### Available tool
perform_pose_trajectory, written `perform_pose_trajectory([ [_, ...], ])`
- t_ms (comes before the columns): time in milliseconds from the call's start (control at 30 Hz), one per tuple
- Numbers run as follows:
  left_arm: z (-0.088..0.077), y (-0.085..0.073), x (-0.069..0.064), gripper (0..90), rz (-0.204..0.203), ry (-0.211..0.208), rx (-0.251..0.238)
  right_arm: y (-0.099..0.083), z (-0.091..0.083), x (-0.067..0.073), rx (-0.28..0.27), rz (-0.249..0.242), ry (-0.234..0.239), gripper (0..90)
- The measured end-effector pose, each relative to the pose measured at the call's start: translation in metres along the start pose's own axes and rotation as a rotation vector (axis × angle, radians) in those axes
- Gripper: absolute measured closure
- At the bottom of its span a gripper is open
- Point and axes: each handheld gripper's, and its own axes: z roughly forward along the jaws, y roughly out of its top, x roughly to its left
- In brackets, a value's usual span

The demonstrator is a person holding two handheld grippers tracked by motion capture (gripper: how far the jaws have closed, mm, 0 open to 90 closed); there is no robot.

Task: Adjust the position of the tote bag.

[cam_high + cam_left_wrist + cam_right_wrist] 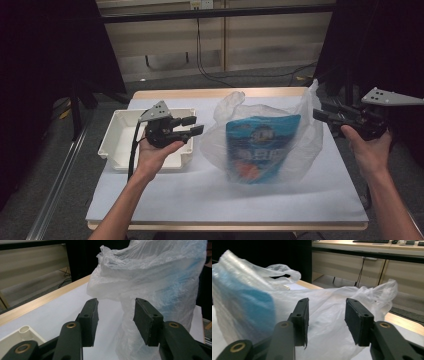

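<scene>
Risk: both hand-held grippers — left (194, 126), right (320, 116) — spread, empty; pinching 1 side could topple the bag (265, 140) between them.

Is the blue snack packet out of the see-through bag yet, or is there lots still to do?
Not out yet. The blue packet stands inside the thin plastic bag in the middle of the table. Nothing is in hand: the left gripper and right gripper are both open, one on each side of the bag, not touching it. The white tray looks empty. So nearly everything seems left to do.
</scene>
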Motion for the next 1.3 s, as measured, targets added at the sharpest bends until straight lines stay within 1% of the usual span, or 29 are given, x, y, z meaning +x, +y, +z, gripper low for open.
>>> perform_pose_trajectory([
  [33,0.001,0.002,0.002,54.8,0.003,-0.003,0.003,0.001,0.001,-0.003,0.001,-0.003,-0.002,50.7],
  [67,0.002,0.003,0.004,55.2,-0.001,0.000,0.006,0.003,0.003,-0.006,0.006,0.007,-0.012,49.8],
  [167,0.008,0.010,0.010,55.0,-0.010,0.012,0.002,0.009,0.007,-0.014,0.018,0.013,-0.036,45.5],
  [233,0.013,0.015,0.013,50.9,-0.010,0.026,0.008,0.014,0.012,-0.019,0.032,0.015,-0.047,44.0],
  [267,0.016,0.018,0.014,51.1,-0.009,0.021,0.012,0.020,0.018,-0.023,0.046,0.010,-0.064,43.0],
  [300,0.018,0.020,0.015,51.1,-0.005,0.023,0.016,0.020,0.018,-0.023,0.046,0.010,-0.064,43.0],
  [333,0.021,0.023,0.015,51.1,0.000,0.022,0.014,0.023,0.022,-0.025,0.058,0.006,-0.068,43.0],
  [367,0.023,0.025,0.016,51.1,0.002,0.008,0.013,0.027,0.029,-0.028,0.075,0.000,-0.084,43.3],
  [400,0.024,0.028,0.015,51.1,0.002,0.011,0.012,0.027,0.029,-0.028,0.075,0.000,-0.084,43.3],
  [467,0.027,0.031,0.014,50.9,0.004,-0.002,0.004,0.029,0.039,-0.034,0.081,0.008,-0.088,44.4],
  [500,0.028,0.032,0.013,50.9,0.004,-0.002,0.003,0.029,0.039,-0.034,0.081,0.008,-0.088,44.4],
  [533,0.028,0.033,0.012,50.6,0.006,-0.006,-0.001,0.029,0.042,-0.036,0.078,0.019,-0.080,44.3],
  [567,0.029,0.034,0.012,50.3,0.005,-0.007,-0.003,0.028,0.044,-0.038,0.078,0.019,-0.079,43.9],
  [600,0.029,0.034,0.011,49.6,0.004,-0.011,-0.009,0.027,0.046,-0.039,0.075,0.031,-0.077,43.4],
  [633,0.029,0.034,0.011,49.1,0.004,-0.012,-0.009,0.025,0.047,-0.040,0.077,0.039,-0.072,42.1],
  [667,0.030,0.034,0.011,48.0,0.003,-0.008,-0.007,0.021,0.051,-0.042,0.080,0.054,-0.069,38.1],
  [700,0.030,0.034,0.012,48.0,0.004,-0.008,-0.008,0.021,0.051,-0.042,0.080,0.054,-0.069,38.1],
  [733,0.030,0.034,0.013,47.4,-0.003,-0.005,-0.011,0.019,0.053,-0.043,0.086,0.062,-0.063,36.4],
  [767,0.030,0.034,0.014,46.2,-0.005,-0.001,-0.010,0.017,0.056,-0.041,0.092,0.059,-0.065,33.3],
  [800,0.030,0.034,0.014,46.1,-0.012,0.003,-0.014,0.017,0.057,-0.041,0.087,0.058,-0.070,32.1],
  [900,0.031,0.039,0.013,45.4,-0.005,0.008,-0.014,0.020,0.058,-0.040,0.084,0.063,-0.073,31.2],
  [933,0.031,0.041,0.012,45.1,-0.003,0.006,-0.018,0.022,0.058,-0.040,0.079,0.059,-0.081,30.5],
  [1000,0.031,0.045,0.011,44.2,0.001,0.005,-0.028,0.025,0.058,-0.041,0.068,0.071,-0.080,30.4],
  [1100,0.033,0.049,0.008,42.9,0.005,0.003,-0.034,0.027,0.058,-0.042,0.069,0.074,-0.087,28.7],
  [1167,0.036,0.049,0.007,41.9,0.002,-0.009,-0.036,0.026,0.060,-0.041,0.073,0.082,-0.078,27.6],
  [1267,0.041,0.048,0.005,40.3,0.003,-0.011,-0.019,0.023,0.064,-0.038,0.090,0.076,-0.051,25.9],
  [1300,0.042,0.047,0.005,39.5,0.001,-0.018,-0.015,0.022,0.066,-0.037,0.094,0.078,-0.046,25.9],
])
